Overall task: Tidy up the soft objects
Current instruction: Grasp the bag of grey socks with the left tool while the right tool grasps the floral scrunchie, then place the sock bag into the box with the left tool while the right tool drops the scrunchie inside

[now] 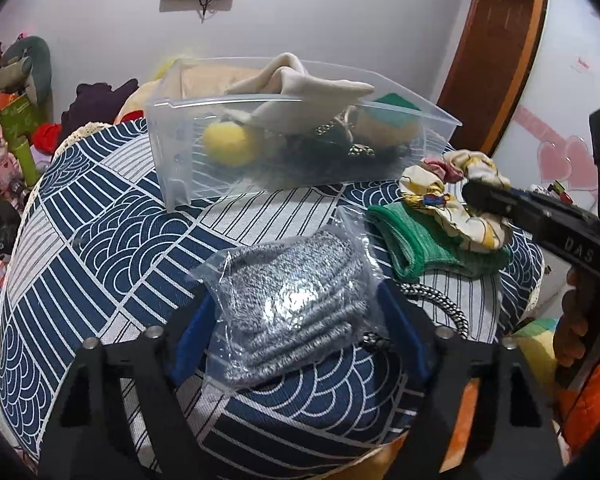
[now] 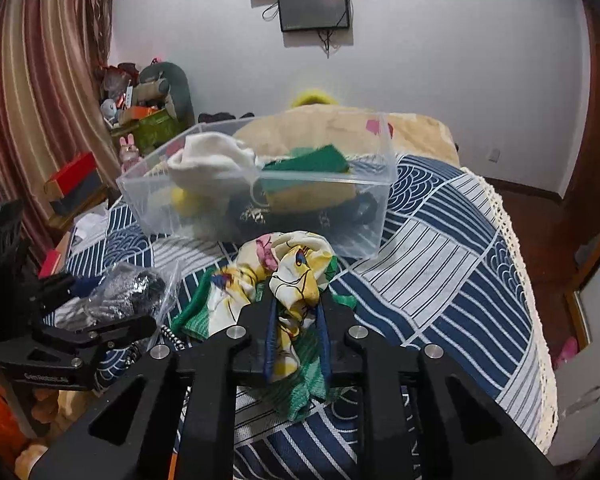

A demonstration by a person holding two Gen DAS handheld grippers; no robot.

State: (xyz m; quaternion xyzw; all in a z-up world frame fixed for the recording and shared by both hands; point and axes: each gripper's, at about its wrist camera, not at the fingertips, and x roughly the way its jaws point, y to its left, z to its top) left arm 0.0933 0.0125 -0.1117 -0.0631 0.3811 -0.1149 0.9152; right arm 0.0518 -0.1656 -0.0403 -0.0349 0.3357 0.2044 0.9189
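Nearest us, our left gripper (image 1: 300, 312) has its blue-padded jaws spread on either side of one clear plastic bag of grey knitted fabric (image 1: 296, 292); whether the pads touch the bag we cannot tell. A black-and-white braided cord (image 1: 440, 300) lies just beside it on the right.

Our right gripper (image 2: 298, 308) has its jaws pressed in on one floral yellow-and-cream fabric scrunchie (image 2: 296, 276), pinching it. The scrunchie sits on top of one green knitted cloth (image 1: 420, 248), which lies flat on the blue-and-white patterned bed cover (image 1: 112, 240).

Beyond these stands one clear plastic storage bin (image 1: 180, 160), upright, with a strip of bare cover between it and the scrunchie. In the bin we count one cream cloth (image 1: 300, 84) draped over the near rim, one yellow ball (image 1: 228, 140), one yellow sponge with a green scrubbing face (image 2: 312, 176), and a dark tangle with gold beads (image 1: 340, 148) that we cannot count.

The cover's lace-trimmed edge (image 2: 516, 264) falls away on the right, with broad bare cover between it and the bin. On the left the cover runs toward clutter by the striped curtain (image 2: 40, 100).
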